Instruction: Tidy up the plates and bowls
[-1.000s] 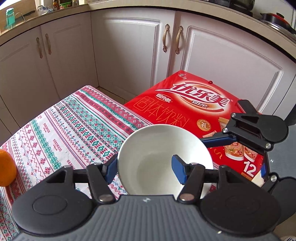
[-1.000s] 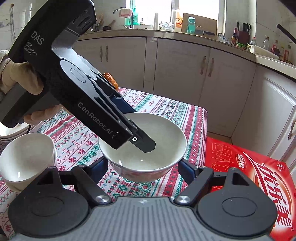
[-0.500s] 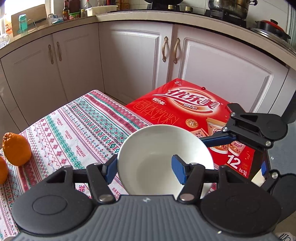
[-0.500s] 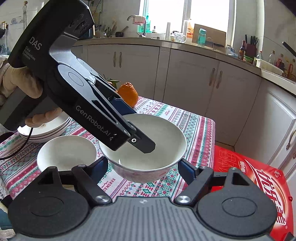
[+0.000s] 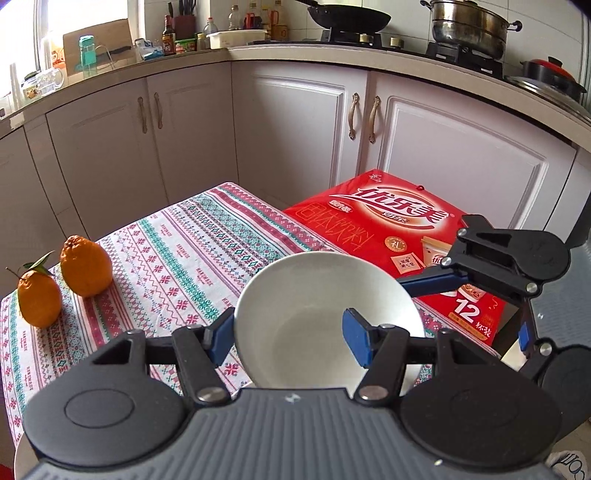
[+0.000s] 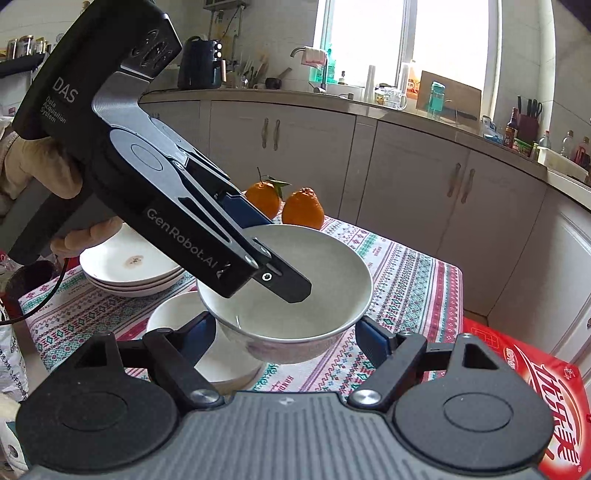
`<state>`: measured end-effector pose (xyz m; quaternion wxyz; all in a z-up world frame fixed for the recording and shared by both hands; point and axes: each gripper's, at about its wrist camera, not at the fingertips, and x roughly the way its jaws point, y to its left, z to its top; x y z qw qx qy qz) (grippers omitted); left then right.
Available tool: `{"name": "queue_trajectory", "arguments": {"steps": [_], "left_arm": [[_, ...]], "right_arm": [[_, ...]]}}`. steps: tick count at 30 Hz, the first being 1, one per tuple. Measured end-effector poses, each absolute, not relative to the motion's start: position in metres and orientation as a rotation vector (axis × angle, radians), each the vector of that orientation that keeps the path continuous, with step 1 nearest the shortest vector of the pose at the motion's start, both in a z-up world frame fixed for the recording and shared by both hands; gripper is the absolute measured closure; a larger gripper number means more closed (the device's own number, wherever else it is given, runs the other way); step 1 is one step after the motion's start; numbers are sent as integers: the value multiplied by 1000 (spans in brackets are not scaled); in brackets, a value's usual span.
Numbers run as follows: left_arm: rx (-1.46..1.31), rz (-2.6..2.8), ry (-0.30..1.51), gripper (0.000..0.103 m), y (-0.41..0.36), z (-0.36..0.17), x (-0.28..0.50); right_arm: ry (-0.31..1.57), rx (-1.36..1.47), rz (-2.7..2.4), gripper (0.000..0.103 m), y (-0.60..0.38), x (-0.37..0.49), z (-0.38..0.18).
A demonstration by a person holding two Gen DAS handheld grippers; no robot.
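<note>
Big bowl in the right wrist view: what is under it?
Under the big bowl, held up by the left claw, sits a smaller white bowl on the tablecloth. The big bowl and the right claw cover much of it.

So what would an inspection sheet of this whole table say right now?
Surface: patterned tablecloth, lying flat.
Job's things: white bowl held off the table; smaller bowl and plate stack on the cloth.
Clutter: two oranges; red box beside the table.
Tongs: left tongs clamp the white bowl's rim; right tongs straddle it, contact unclear.
Cables: black cable trailing from the left tongs.
Surroundings: white cabinets, crowded counter, wok and pot on the stove.
</note>
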<state>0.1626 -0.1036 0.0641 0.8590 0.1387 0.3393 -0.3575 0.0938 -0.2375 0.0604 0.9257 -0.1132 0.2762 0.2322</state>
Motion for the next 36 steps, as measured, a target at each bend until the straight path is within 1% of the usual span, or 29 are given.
{"name": "queue_trajectory", "arguments": {"steps": [13, 23, 36], "left_arm": [[258, -679, 750, 42, -65, 44, 147], [246, -691, 779, 42, -64, 31, 149], [217, -692, 799, 42, -59, 21, 152]], "right_arm": [[610, -212, 565, 17, -206, 90, 45], [661, -199, 569, 17, -202, 92, 30], [684, -184, 580, 17, -201, 96, 26]]}}
